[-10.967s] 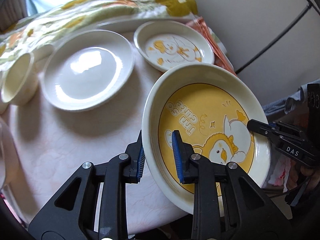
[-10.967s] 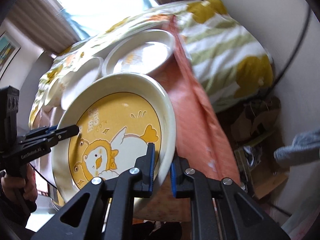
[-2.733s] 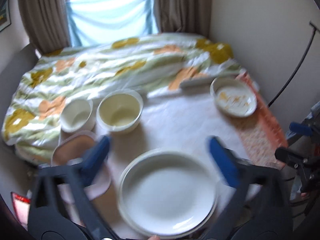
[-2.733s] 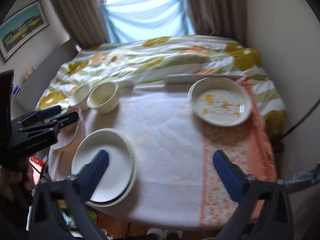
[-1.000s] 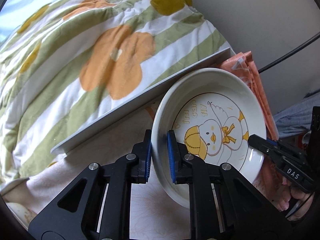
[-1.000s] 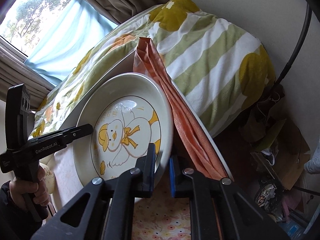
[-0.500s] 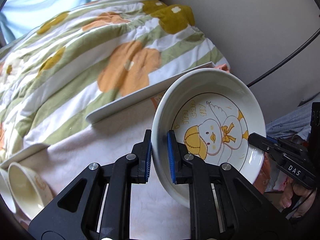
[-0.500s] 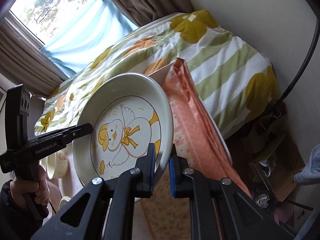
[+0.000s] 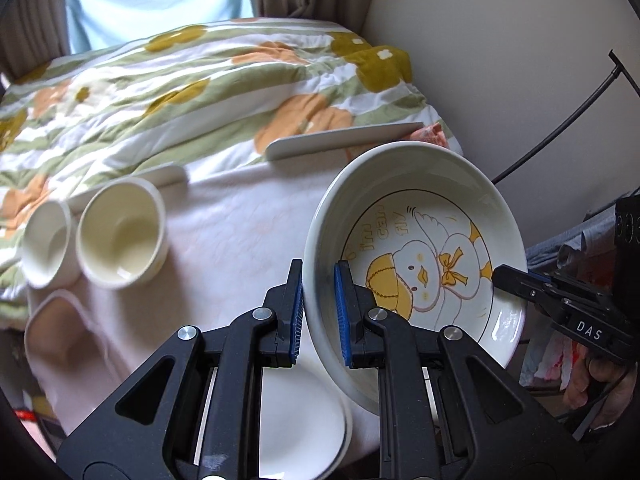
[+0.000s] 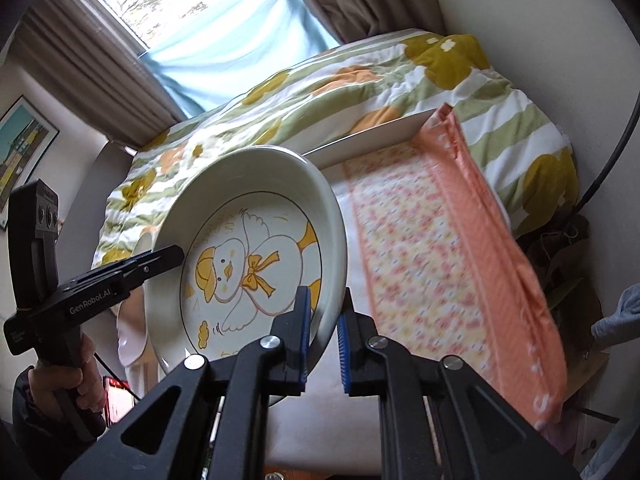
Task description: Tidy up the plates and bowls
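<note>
A home bedroom: a bed under a flowered quilt (image 9: 208, 92) lies beyond the table (image 9: 240, 224), a curtained window (image 10: 192, 20) behind it, a framed picture (image 10: 20, 148) far left.

Glossy ceramic duck plate (image 9: 420, 240); matt cloth on table (image 9: 240, 224).
</note>
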### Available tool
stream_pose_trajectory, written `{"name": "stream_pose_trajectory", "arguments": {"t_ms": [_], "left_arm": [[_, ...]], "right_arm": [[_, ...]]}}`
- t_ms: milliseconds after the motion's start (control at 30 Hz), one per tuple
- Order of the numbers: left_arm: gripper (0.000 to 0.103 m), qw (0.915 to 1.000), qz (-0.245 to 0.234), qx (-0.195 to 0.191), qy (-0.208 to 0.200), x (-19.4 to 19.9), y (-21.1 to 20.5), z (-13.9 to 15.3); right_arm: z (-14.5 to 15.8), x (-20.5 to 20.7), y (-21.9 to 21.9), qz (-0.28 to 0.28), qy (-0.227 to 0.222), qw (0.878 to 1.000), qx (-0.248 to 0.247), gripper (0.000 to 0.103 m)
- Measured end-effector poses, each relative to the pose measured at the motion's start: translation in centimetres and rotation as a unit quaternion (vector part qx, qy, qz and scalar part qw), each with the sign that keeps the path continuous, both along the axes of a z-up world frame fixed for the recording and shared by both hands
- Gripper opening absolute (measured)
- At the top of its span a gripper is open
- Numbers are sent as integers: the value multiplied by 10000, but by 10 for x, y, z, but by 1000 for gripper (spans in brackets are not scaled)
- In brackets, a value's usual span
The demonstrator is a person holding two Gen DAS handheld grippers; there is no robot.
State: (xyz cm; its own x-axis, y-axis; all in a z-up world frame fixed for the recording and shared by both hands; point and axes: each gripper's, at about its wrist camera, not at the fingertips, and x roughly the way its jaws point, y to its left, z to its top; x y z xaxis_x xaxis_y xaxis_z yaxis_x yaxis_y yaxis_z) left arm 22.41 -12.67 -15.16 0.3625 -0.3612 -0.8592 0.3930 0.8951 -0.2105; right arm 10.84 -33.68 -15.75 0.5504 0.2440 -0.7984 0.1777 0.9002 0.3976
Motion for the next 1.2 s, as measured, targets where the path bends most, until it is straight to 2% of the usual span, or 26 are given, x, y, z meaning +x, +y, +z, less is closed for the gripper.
{"name": "stream_pose_trajectory", "arguments": {"t_ms": [267,567,667,733,800,900,1200], "left_arm": [[13,9980,634,53,-31,-59,73,-5],[13,9870,1590,132,209,-105,134,-48],[13,9837,1758,115,348,-110,145,-66],[13,9827,1819,172,293,-113,147,-73],[13,9827,1818,301,193,-115,146,-82],[13,9809,1902,256,321,-112,150,-97],[13,9792,1974,110,447,-107,155,-114]], "right_arm": [[-7,-20,57,545,86,9985,20,11],[-46,-14,115,1356,291,9903,-48,11],[-62,-10,123,1504,397,9878,120,11],[-71,-6,127,1576,447,9864,136,11],[-76,-4,133,1682,445,9847,5,11],[-79,-3,143,1850,378,9816,-286,11],[-86,5,150,1934,390,9792,-477,11]]}}
